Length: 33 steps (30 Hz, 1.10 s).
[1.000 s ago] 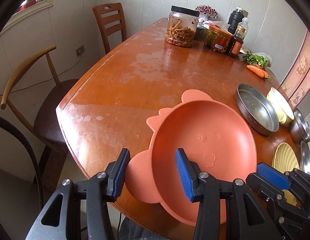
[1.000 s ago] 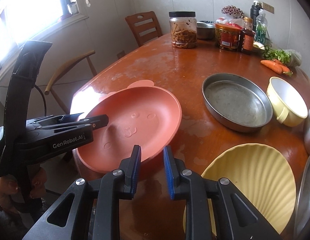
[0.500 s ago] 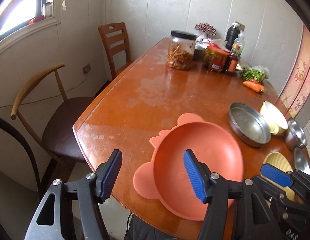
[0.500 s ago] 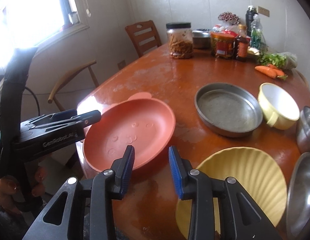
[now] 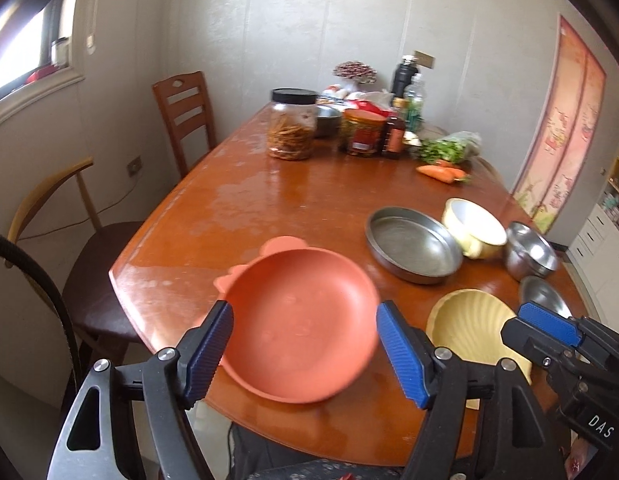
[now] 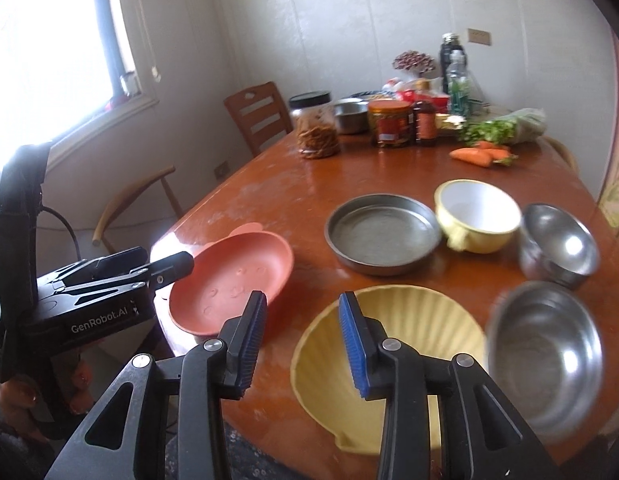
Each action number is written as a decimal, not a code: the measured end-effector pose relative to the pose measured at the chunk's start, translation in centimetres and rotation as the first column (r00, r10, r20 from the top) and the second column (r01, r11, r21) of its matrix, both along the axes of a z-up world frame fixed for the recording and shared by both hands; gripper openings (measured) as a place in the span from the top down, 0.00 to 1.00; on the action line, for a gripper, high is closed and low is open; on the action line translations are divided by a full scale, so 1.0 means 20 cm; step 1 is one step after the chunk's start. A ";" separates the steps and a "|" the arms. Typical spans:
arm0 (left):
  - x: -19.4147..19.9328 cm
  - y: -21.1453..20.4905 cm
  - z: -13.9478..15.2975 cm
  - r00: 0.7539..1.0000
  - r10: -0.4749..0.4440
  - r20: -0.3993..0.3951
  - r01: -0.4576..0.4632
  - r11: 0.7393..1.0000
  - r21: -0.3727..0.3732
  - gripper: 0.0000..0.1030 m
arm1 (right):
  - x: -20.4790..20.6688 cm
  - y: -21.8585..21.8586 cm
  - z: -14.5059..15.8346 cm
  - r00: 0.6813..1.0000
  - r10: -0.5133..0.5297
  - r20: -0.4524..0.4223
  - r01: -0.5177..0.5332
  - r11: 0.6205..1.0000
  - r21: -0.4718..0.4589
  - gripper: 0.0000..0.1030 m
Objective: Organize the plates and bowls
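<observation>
Bright window (image 6: 61, 60), pale walls (image 5: 309, 20), two chairs (image 5: 185, 116).

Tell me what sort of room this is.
Most likely a home dining room or eat-in kitchen: a wooden dining table with chairs, jars and bottles of food, carrots, and plates and bowls set out.

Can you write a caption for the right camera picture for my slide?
Open right gripper hovering over a yellow shell plate, beside an orange bear plate on the table.
</observation>
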State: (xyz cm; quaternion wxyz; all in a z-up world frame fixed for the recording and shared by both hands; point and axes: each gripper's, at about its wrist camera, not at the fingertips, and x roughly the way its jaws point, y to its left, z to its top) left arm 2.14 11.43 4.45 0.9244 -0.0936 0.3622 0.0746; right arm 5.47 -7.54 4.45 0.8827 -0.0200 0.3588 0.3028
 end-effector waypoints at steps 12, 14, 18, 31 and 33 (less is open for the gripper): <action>0.05 -0.33 -0.02 0.990 -0.139 -0.039 0.140 0.990 0.007 0.26 | -0.14 -0.35 -0.04 0.995 -0.095 -0.033 0.096 0.995 0.006 0.54; 0.06 -0.37 -0.03 0.986 -0.157 -0.053 0.157 0.987 0.010 0.26 | -0.16 -0.39 -0.07 0.994 -0.100 -0.051 0.100 0.995 0.000 0.54; 0.08 -0.42 -0.08 0.980 -0.181 -0.082 0.181 0.983 -0.002 0.26 | -0.19 -0.44 -0.13 0.990 -0.105 -0.094 0.105 0.994 -0.010 0.54; 0.16 -0.50 -0.25 0.960 -0.219 -0.174 0.218 0.976 -0.025 0.26 | -0.11 -0.48 -0.27 0.966 -0.193 -0.175 0.192 0.981 -0.024 0.54; 0.18 -0.51 -0.27 0.957 -0.226 -0.182 0.226 0.974 -0.025 0.26 | -0.09 -0.47 -0.29 0.964 -0.196 -0.181 0.196 0.980 -0.022 0.54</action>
